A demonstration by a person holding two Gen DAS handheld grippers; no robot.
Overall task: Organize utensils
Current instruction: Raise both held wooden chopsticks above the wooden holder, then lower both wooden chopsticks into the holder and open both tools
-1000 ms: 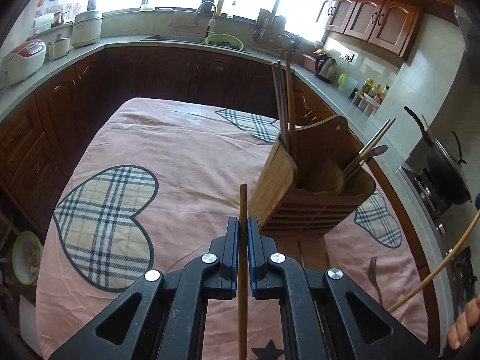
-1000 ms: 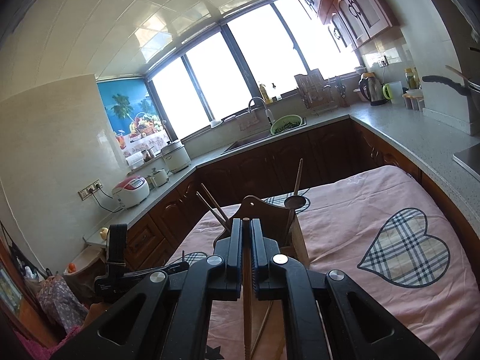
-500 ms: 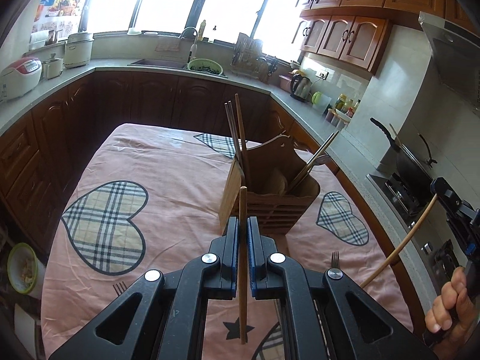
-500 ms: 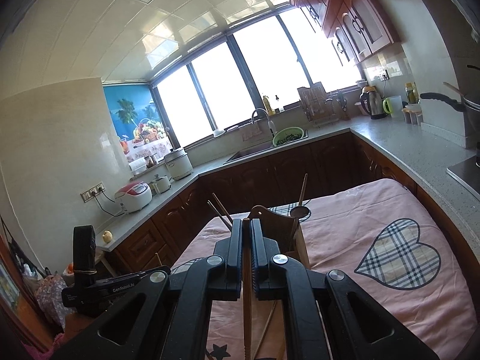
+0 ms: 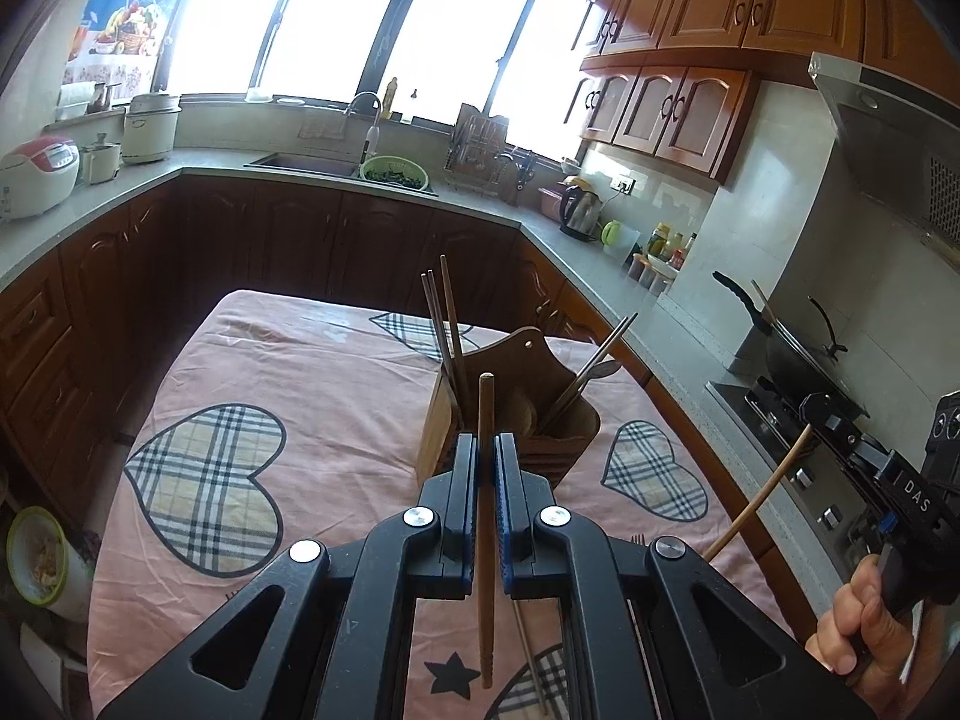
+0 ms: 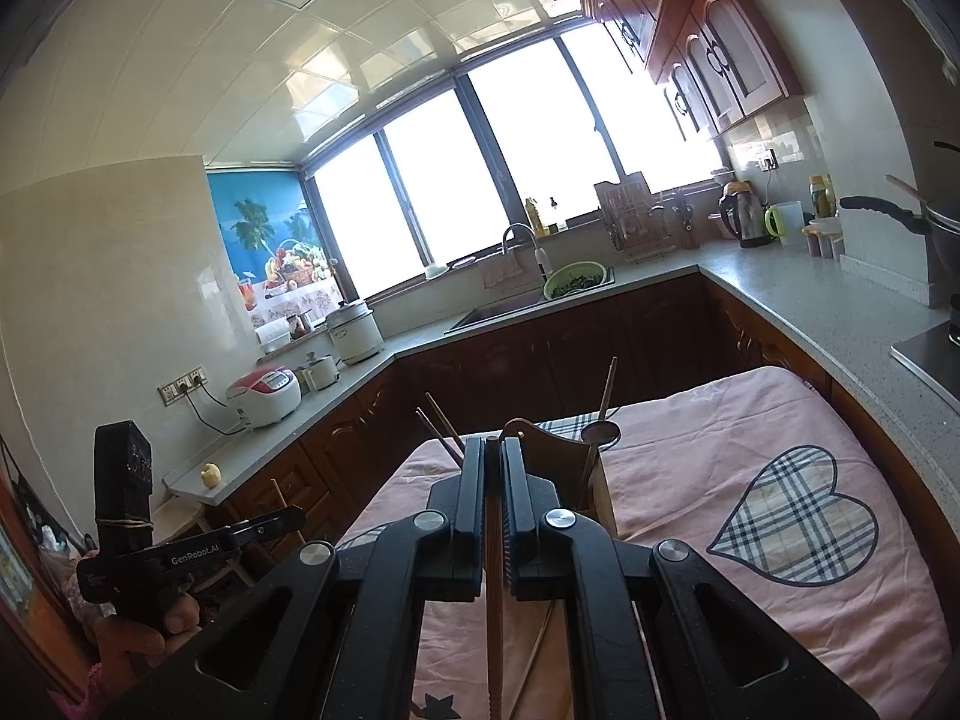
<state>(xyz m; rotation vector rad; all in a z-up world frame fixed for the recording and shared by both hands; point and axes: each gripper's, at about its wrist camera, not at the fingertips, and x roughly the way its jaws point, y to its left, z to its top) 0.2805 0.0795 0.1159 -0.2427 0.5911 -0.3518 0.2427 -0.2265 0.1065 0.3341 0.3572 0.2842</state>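
The left gripper (image 5: 486, 474) pinches a wooden chopstick (image 5: 486, 516) in its jaws, long axis running upright through them, rounded tip above and grooved end hanging below over the pink cloth (image 5: 312, 384). The right gripper (image 6: 493, 480) likewise clamps a darker chopstick (image 6: 494, 612), upright; its top barely clears the jaws. The holder (image 5: 558, 420) stands behind on the cloth-covered counter, its base hidden by the jaws.

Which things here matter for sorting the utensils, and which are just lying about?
Part of the job:
- chopstick in the left gripper
- chopstick in the right gripper
- wooden holder, chopsticks and a spoon in it
- loose chopstick on the tablecloth

Just lying about:
- rice cooker
- kettle
- wok
- green colander
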